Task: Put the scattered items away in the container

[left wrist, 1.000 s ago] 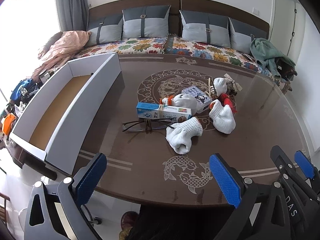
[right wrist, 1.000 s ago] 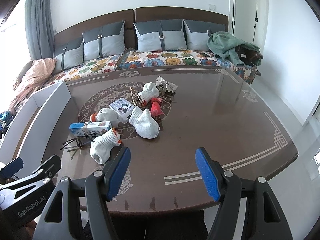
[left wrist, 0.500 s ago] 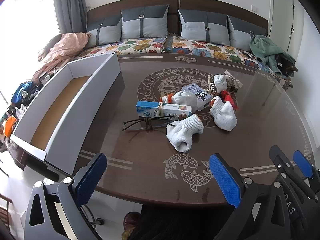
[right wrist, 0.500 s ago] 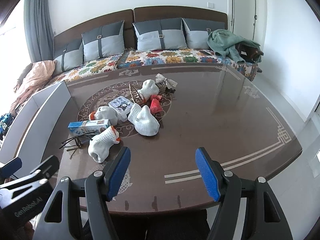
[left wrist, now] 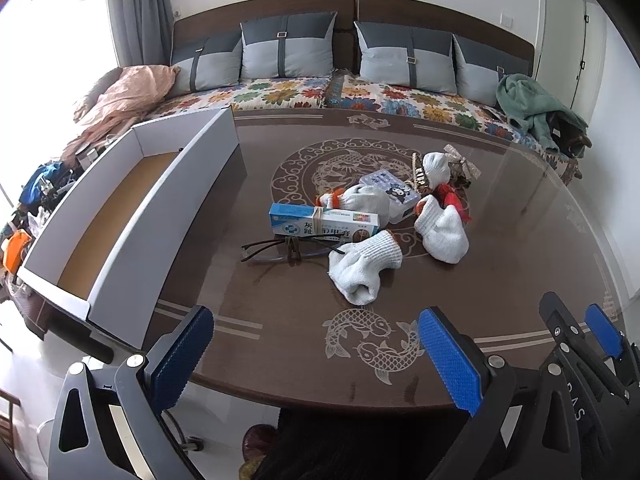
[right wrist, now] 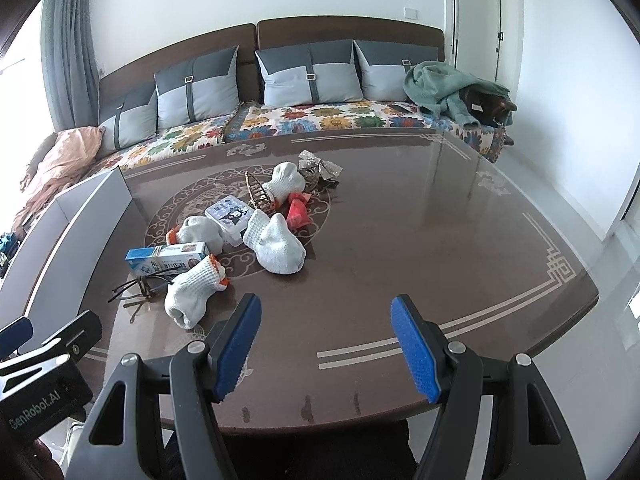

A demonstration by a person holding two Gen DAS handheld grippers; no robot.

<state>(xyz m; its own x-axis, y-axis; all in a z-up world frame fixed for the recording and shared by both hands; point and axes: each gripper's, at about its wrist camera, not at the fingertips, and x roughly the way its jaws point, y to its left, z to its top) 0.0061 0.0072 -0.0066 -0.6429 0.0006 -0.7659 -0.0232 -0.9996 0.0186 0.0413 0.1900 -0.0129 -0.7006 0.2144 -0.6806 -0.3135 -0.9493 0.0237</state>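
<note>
1. Left tool [left wrist: 316, 354] hovers at the near edge of the bench [left wrist: 520, 264], blue pads spread wide, nothing between them.
2. Right tool [right wrist: 326, 346] also at the near edge, pads spread wide, holding nothing; it shows at the lower right of the left wrist view too.
3. Nearest item: white glove [left wrist: 362, 266] lying flat, orange cuff trim, just past the fish inlay.
4. Glasses [left wrist: 290, 246] beside that glove on its left, dark frame, arms folded.
5. Toothpaste box [left wrist: 324, 226] just behind the glasses, blue and white, a rubber band around it.
6. Second white glove [left wrist: 442, 228] to the right of the box, well clear of the first.
7. Third white glove [left wrist: 366, 198] behind the box, touching the small clear case [left wrist: 390, 192] with a cartoon print.
8. Red packet [right wrist: 298, 212] lies beside the case, partly hidden by the second glove in the left view.
9. Wicker piece [right wrist: 258, 194] and a fourth white glove [right wrist: 284, 180] sit farther back, touching.
10. Silver bow [right wrist: 320, 166] farthest of the pile, just behind the fourth glove.
11. Container [left wrist: 156, 216]: long white cardboard box with brown floor, on the left side of the bench, apart from the pile, nothing visible inside.
12. Sofa [left wrist: 312, 92] with floral cover and grey cushions runs behind the bench; green blanket [left wrist: 532, 106] at its right end, pink blanket [left wrist: 124, 96] at its left.
</note>
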